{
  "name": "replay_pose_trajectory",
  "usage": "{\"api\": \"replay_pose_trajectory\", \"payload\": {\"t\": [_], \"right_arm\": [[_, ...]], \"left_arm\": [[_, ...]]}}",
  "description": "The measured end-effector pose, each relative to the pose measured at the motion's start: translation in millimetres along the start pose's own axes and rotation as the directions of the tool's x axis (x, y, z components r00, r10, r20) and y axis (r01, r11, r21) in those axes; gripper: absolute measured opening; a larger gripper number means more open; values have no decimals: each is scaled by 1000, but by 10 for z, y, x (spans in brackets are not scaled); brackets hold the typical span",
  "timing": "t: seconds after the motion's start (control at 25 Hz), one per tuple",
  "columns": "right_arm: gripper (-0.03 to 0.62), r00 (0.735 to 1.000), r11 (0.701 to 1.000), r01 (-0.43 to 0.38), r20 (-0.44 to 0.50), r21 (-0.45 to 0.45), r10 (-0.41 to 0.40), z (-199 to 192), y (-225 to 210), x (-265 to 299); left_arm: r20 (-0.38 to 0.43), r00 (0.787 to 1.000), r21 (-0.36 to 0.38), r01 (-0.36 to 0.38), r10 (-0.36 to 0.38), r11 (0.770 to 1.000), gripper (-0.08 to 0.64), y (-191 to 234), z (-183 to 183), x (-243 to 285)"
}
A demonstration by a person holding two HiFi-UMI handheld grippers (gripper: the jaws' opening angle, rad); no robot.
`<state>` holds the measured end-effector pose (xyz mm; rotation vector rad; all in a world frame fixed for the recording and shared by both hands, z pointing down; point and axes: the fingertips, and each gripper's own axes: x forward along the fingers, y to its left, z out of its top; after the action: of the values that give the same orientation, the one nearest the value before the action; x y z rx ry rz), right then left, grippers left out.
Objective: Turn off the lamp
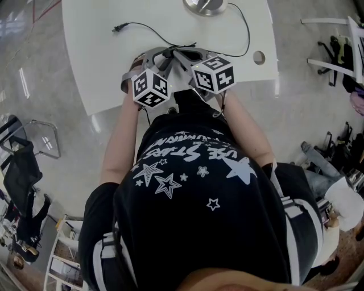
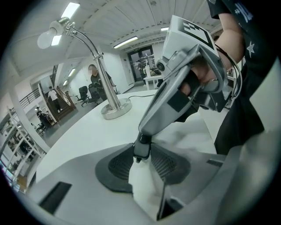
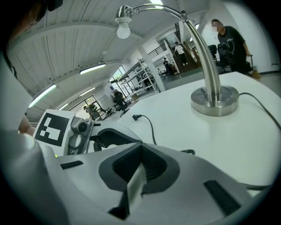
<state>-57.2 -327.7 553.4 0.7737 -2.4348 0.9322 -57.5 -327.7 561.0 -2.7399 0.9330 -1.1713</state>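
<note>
The chrome arc lamp stands at the table's far side, its round base (image 1: 205, 5) (image 2: 116, 108) (image 3: 215, 100) well beyond both grippers and its bulb (image 3: 123, 30) (image 2: 47, 38) hanging high; whether it glows I cannot tell. Its black cord (image 1: 170, 41) ends in a plug (image 1: 118, 27) (image 3: 135, 117) lying loose on the white table (image 1: 102, 68). My left gripper (image 1: 162, 55) (image 2: 142, 153) and right gripper (image 1: 185, 53) (image 3: 141, 151) are held tip to tip near the front edge, both shut and holding nothing. The right gripper's body (image 2: 184, 88) crosses the left gripper view.
A round cable hole (image 1: 259, 57) is in the table's near right corner. Chairs and racks (image 1: 28, 142) stand on the floor at the left, more gear (image 1: 341, 51) at the right. A person (image 3: 228, 39) stands behind the table.
</note>
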Motion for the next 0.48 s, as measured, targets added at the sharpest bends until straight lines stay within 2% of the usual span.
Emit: {"api": "replay_pose_trajectory", "payload": {"t": [0.2,0.48], "right_arm": [[6,1000,1000,3,-2,17,-3,27,-48,-6],[5,1000,998,-2,-20,63,4,33,-70,43]], "left_arm": [[7,1000,-45,27,-26,999,138,16,25,21],[12,999,-72,45,-44,996,135,39,-15,16]]}}
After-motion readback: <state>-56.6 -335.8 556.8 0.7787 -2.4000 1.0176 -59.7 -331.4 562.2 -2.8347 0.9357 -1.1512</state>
